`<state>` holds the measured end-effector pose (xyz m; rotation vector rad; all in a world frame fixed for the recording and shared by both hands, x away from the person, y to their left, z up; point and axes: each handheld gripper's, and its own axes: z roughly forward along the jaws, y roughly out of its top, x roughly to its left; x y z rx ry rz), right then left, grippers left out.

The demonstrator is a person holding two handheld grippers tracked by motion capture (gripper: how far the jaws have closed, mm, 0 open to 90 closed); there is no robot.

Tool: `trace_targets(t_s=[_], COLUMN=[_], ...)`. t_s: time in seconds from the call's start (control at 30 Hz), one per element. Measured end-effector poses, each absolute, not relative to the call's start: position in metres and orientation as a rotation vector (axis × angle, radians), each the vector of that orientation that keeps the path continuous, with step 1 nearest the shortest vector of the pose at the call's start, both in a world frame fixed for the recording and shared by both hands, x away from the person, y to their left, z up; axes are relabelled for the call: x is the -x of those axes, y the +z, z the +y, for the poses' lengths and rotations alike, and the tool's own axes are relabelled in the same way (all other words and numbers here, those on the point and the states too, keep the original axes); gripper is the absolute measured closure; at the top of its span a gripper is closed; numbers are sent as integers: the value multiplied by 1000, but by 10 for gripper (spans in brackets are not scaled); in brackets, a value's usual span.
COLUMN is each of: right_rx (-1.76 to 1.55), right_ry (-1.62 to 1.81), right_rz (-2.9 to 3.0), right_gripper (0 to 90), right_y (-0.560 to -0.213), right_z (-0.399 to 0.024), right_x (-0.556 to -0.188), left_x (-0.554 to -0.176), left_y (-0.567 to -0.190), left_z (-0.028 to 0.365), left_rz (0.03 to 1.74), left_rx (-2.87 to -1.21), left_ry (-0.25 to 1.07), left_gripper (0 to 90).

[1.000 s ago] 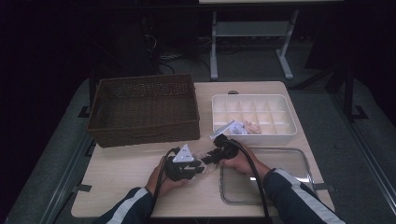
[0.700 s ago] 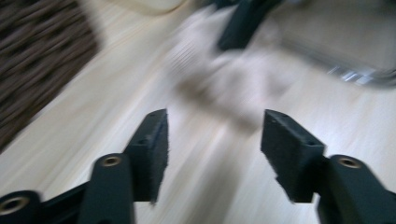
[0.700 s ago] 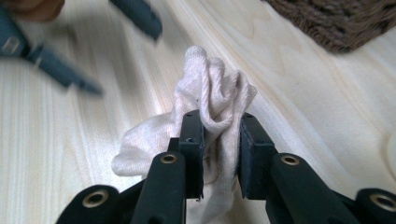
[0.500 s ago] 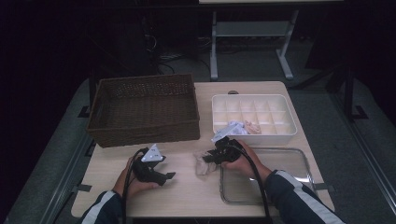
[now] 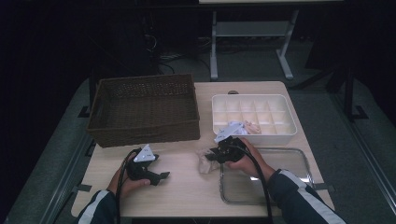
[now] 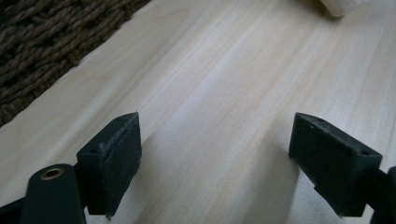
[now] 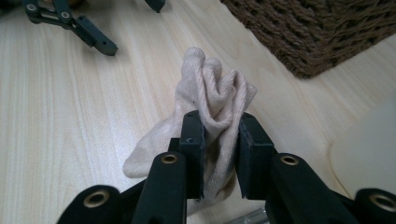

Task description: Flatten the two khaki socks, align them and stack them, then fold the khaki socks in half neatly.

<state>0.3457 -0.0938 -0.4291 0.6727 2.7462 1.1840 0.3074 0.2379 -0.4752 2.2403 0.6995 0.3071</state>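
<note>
Beside sock [image 7: 212,100], wicker basket [image 7: 322,28]

no readable text, no labels, no brand marks, no numbers, no signs anywhere

Left hand-held gripper [image 6: 217,149] hovering jaws wide apart, having just opened, over bare bench [image 6: 224,84], wicker basket [image 6: 46,42] sitting upper left.
</note>
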Motion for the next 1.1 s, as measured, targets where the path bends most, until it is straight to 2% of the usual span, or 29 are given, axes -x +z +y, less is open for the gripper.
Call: trace_targets(t_s=[0.87,1.1], right_rx=[-682,-704], right_ry=[1231,1260], right_rz=[2678,2617], right_gripper=[738,738], right_y=[-408,-392], right_z=[-112,-132], right_x=[-345,-343], left_x=[-310,-311], left_y=[-476,-476], left_z=[236,236], left_rz=[710,705], left_rx=[-2234,-2239], left_ry=[305,309], left_gripper=[154,154])
